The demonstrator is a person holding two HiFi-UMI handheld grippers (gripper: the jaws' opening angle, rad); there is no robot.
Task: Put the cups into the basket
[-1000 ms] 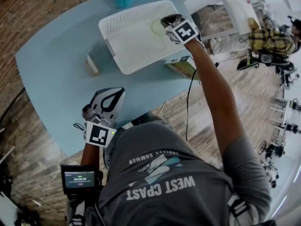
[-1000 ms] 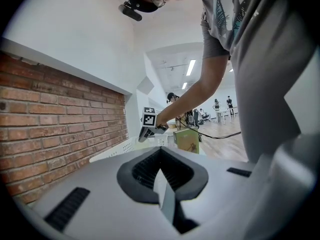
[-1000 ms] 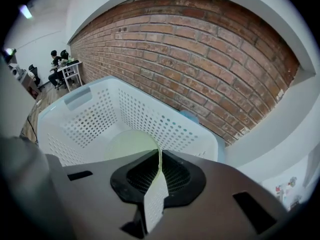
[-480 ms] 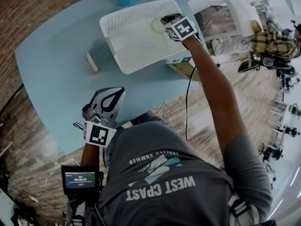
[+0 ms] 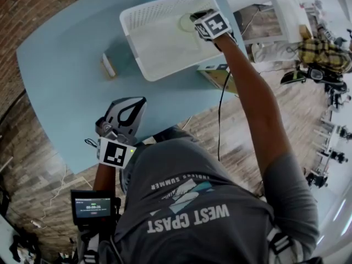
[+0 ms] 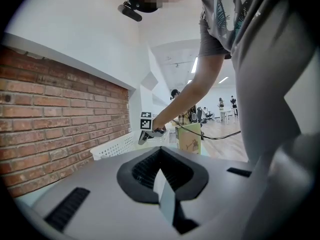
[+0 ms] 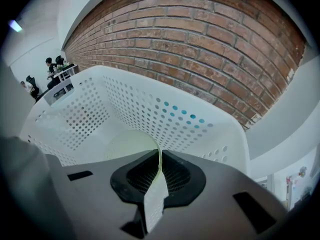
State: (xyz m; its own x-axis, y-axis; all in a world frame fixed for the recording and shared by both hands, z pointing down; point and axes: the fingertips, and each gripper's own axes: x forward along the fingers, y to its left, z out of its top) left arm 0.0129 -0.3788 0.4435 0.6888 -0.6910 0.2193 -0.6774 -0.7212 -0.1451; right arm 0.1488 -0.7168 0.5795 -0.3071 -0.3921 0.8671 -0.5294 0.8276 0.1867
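The cup (image 5: 186,22) is pale green, the perforated basket (image 5: 163,5) white, the table (image 5: 60,76) blue.

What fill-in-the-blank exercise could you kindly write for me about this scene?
1. The right gripper holds a pale cup inside the white ____.
2. The left gripper is shut, with ____ between its fingers.
3. The wall beyond the cup is made of ____.
4. The table is light ____ in colour.
Missing words: basket; nothing; brick; blue.
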